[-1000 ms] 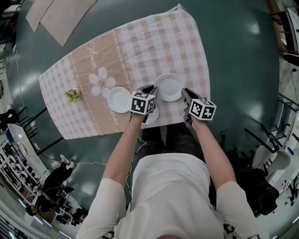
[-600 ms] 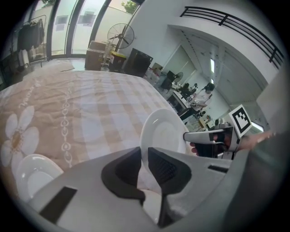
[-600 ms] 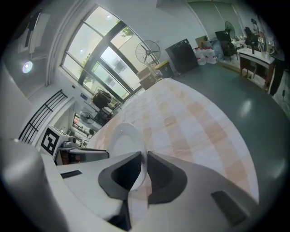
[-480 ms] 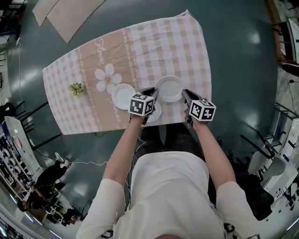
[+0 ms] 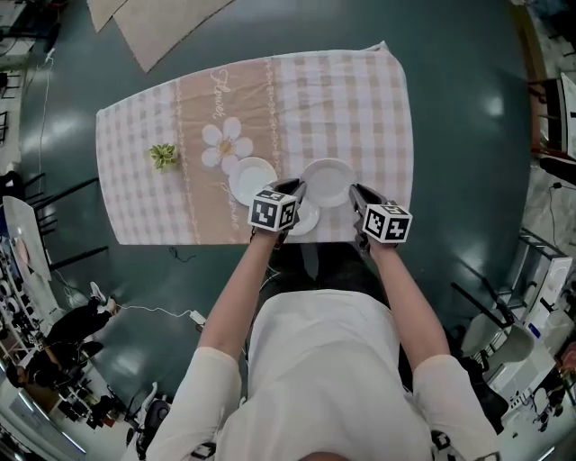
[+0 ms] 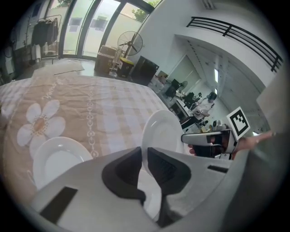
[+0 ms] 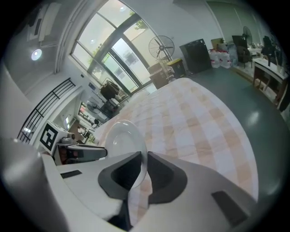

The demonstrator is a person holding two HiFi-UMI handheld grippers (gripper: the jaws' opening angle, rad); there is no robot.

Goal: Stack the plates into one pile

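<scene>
Three white plates show on the checked tablecloth [image 5: 360,99]. The largest plate [image 5: 328,178] [image 6: 161,129] [image 7: 124,138] hangs a little above the cloth, held at opposite rims. My left gripper [image 5: 292,187] [image 6: 144,152] has the plate's left rim between its pads, and its jaws are closing on it. My right gripper [image 5: 354,192] [image 7: 144,158] is shut on the right rim. A second plate [image 5: 251,180] [image 6: 56,158] lies flat to the left. A smaller plate [image 5: 304,219] [image 6: 152,199] lies near the front edge, partly hidden under my left gripper.
A small green ornament [image 5: 163,156] sits at the cloth's left part, beside a printed white flower [image 5: 225,144]. The table's front edge [image 5: 207,241] is right below the grippers. A beige mat [image 5: 166,22] lies on the floor beyond the table.
Both grippers have risen a little with the large plate between them. The head view has swung, so the table now lies squarer in the picture.
</scene>
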